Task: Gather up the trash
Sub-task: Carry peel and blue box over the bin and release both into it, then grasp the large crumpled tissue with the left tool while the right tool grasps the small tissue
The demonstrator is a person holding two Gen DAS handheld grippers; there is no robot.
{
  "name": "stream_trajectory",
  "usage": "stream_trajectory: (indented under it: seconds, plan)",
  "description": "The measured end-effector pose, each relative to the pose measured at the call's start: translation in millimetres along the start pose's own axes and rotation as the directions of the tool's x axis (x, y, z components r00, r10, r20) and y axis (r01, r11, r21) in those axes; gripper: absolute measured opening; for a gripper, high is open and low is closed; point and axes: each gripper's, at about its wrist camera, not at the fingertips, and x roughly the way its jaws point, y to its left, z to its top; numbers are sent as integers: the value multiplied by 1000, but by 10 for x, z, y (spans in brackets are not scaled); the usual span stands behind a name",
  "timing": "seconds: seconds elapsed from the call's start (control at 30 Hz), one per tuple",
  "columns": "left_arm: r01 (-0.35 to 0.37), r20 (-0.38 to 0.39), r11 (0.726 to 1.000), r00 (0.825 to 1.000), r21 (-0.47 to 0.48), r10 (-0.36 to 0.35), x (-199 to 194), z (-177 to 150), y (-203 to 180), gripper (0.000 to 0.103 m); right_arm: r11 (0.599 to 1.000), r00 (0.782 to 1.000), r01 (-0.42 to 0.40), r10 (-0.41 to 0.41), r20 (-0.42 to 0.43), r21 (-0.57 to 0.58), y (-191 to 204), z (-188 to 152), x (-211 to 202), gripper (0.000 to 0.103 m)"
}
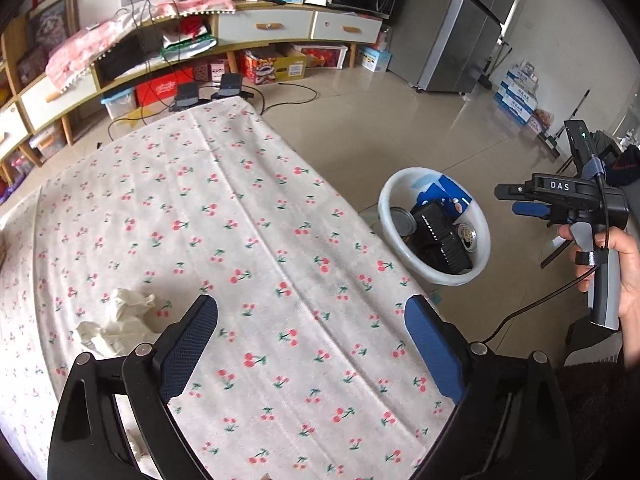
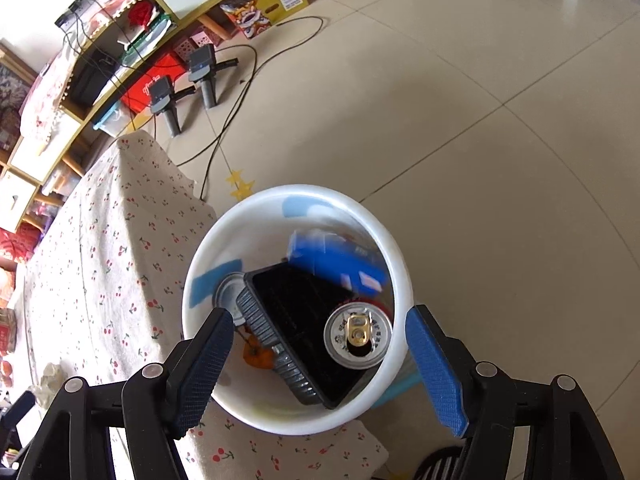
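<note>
Both grippers are hanging spread and empty — the right gripper (image 2: 320, 364) over the white bin (image 2: 400, 264), the left gripper (image 1: 312, 356) beside crumpled tissue (image 1: 120, 320), which is risking slipping from wide pads — or snagging the cloth (image 1: 248, 208).

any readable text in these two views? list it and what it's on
"DAS": on the right gripper, seen in the left wrist view.
Unreadable: print on the blue-and-white cartons by the fridge, the cardboard box under the shelf, the red box, and the can top in the bin.
</note>
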Motion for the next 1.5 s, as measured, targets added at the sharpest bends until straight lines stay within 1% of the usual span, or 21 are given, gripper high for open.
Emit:
stream_trajectory:
  seconds: [0.17,0.33,0.47,0.6,0.63,0.7,0.83,0.97,1.07,1.1,1.13,1.23,1.33,1.4,1.5]
  plan:
    - [-55,19,997,998,-57,56,-275,-114,428,96,999,1000,-13,13,12,-34,183,-77,-96,76]
    - [-100,29,987,994,-126,104,-478,-234,859,96,996,999,-27,29,23,-81,440,-171,-150,78]
    - [-125,17,975,991,-186,131,-531,-375,1169,98,991,999,-35,38,19,-127,693,-262,-143,79]
    - [-135,-24,958,991,-251,134,-456,-492,1411,98,983,999,-44,46,4,-179,972,-380,-92,79]
    - [-137,-33,959,991,-249,133,-421,-508,1442,98,980,999,-46,46,-1,-192,1037,-415,-67,80]
    - [-124,-19,970,992,-211,122,-352,-521,1440,98,975,999,-50,48,-15,-215,1168,-466,-7,80]
    - [-147,-27,980,989,-134,145,-135,-477,1373,98,969,998,-46,37,-41,-243,1362,-546,148,80]
    - [-149,-55,982,988,-115,143,113,-411,1359,96,970,998,-43,31,-54,-239,1474,-555,249,80]
    - [-150,-93,980,986,-128,139,268,-386,1377,82,972,998,-40,26,-60,-233,1519,-558,296,80]
    - [-158,-106,978,984,-134,144,310,-389,1386,75,972,998,-38,24,-62,-232,1529,-564,304,80]
    - [-167,-115,976,982,-139,151,345,-397,1399,72,972,998,-38,24,-64,-232,1536,-567,314,80]
    - [-178,-106,970,981,-164,162,343,-403,1452,53,971,998,-36,21,-67,-237,1554,-585,328,80]
    - [-154,-94,967,986,-202,137,240,-411,1493,46,969,998,-35,19,-68,-245,1576,-623,334,80]
    - [-140,-83,965,989,-224,124,114,-434,1502,46,966,998,-35,18,-67,-256,1613,-660,329,80]
    - [-122,-46,960,992,-252,114,-152,-517,1521,46,958,998,-42,24,-66,-285,1720,-745,323,80]
